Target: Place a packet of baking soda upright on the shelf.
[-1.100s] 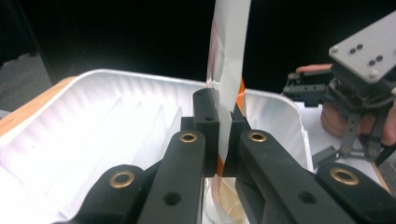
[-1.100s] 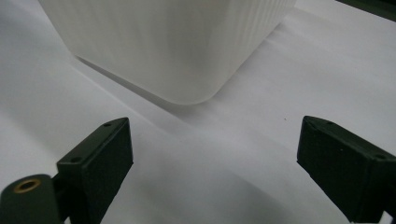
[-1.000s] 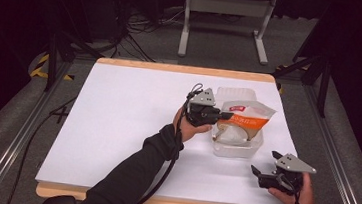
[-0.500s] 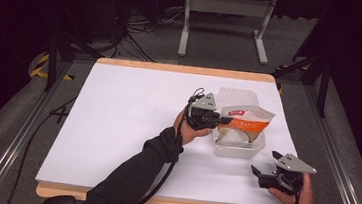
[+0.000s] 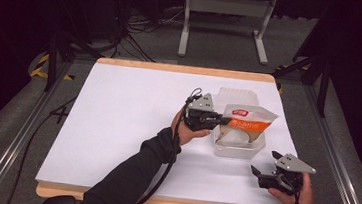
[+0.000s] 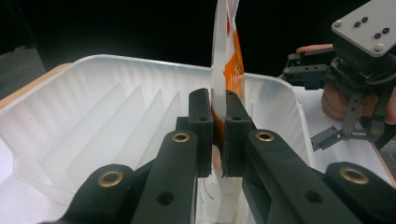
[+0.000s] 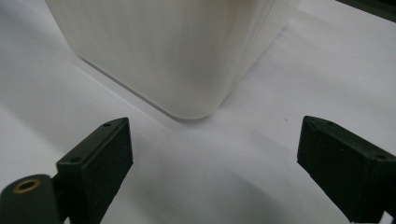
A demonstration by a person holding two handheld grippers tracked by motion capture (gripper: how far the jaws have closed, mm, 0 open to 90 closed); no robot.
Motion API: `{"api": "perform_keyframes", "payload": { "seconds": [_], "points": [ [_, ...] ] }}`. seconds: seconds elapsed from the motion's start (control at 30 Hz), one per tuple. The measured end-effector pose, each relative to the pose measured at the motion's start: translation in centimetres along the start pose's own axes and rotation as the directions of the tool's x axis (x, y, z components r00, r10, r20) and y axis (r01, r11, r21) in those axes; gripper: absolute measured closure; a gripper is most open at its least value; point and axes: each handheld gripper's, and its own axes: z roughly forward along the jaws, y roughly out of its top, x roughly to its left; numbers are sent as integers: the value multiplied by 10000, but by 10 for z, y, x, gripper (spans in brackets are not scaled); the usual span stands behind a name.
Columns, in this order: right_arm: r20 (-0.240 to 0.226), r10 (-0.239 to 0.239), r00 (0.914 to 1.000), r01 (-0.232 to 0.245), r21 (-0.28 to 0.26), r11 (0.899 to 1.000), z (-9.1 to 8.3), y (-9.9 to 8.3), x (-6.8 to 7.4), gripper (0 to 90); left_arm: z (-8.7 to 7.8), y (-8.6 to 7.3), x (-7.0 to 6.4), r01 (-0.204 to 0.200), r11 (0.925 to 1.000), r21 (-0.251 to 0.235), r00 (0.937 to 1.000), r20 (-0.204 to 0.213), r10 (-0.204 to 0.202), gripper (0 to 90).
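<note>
pouch (image 5: 245,119) (orange-white) pinched by left gripper (image 6: 216,135) over plastic tub (image 5: 239,149); right gripper (image 7: 212,154) spread, holding nothing.

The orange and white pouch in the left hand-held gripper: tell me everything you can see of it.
The pouch is a flat, glossy packet, plastic by the look, white with an orange band and a small red mark near its top. The left hand-held gripper is shut on its edge, one jaw on each side. It is held over the translucent white container at the table's right side, partly inside it. In the left gripper view it stands edge-on and upright. Its print is too small to read.
</note>
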Motion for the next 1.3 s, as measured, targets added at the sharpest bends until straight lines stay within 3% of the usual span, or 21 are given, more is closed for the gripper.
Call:
{"api": "perform_keyframes", "payload": {
  "seconds": [0.03, 0.33, 0.5, 0.67, 0.7, 0.8, 0.83, 0.87, 1.0, 1.03, 1.07, 1.13, 1.3],
  "points": [
    [5, -10, 10000, 10, 5, 10000, 0, 0, 0, 110, -1, 0, -2, 83, 10000, -9, 10000, -41, -83, 838],
    [16, -49, 10000, 49, 13, 10000, 0, 0, 0, 110, -9, 2, -5, -598, 9974, 406, 9982, -48, 600, 792],
    [33, -65, 10000, 65, 29, 10000, 0, 0, 1, 110, -13, 2, -5, -644, 9966, 513, 9979, -30, 646, 756],
    [42, -68, 10000, 67, 32, 10000, 0, 0, 1, 110, -16, 3, -5, -781, 9929, 895, 9969, -67, 790, 655],
    [38, -64, 10000, 64, 31, 10000, 0, 0, 1, 110, -18, 2, -5, -796, 9921, 973, 9965, -175, 817, 655],
    [8, -42, 10000, 42, 4, 10000, 0, 0, 0, 110, -22, 0, -5, -513, 9895, 1351, 9953, -743, 617, 468],
    [7, -54, 10000, 54, 24, 10000, 0, 0, 0, 110, -22, 0, -5, -513, 9895, 1351, 9953, -743, 617, 434],
    [7, -54, 10000, 54, 24, 10000, 0, 0, 0, 110, -23, -1, -5, -492, 9876, 1491, 9940, -898, 631, 434],
    [9, -95, 10000, 95, 55, 9999, 1, 0, 1, 109, -32, -5, -5, -561, 9778, 2019, 9836, -1567, 888, 283],
    [9, -95, 10000, 95, 55, 9999, 1, 0, 1, 109, -32, -5, -5, -561, 9778, 2019, 9836, -1567, 888, 260],
    [8, -111, 9999, 111, 63, 9999, 1, 0, 1, 109, -37, -9, -4, -623, 9715, 2287, 9767, -1861, 1065, 243],
    [11, -136, 9999, 136, 51, 9999, 0, 0, 1, 109, -42, -13, -4, -606, 9687, 2407, 9739, -1984, 1102, 218],
    [5, -118, 9999, 118, 45, 9999, 0, 0, 1, 109, -56, -23, 0, -359, 9690, 2443, 9672, -2355, 953, 187]
  ]
}}
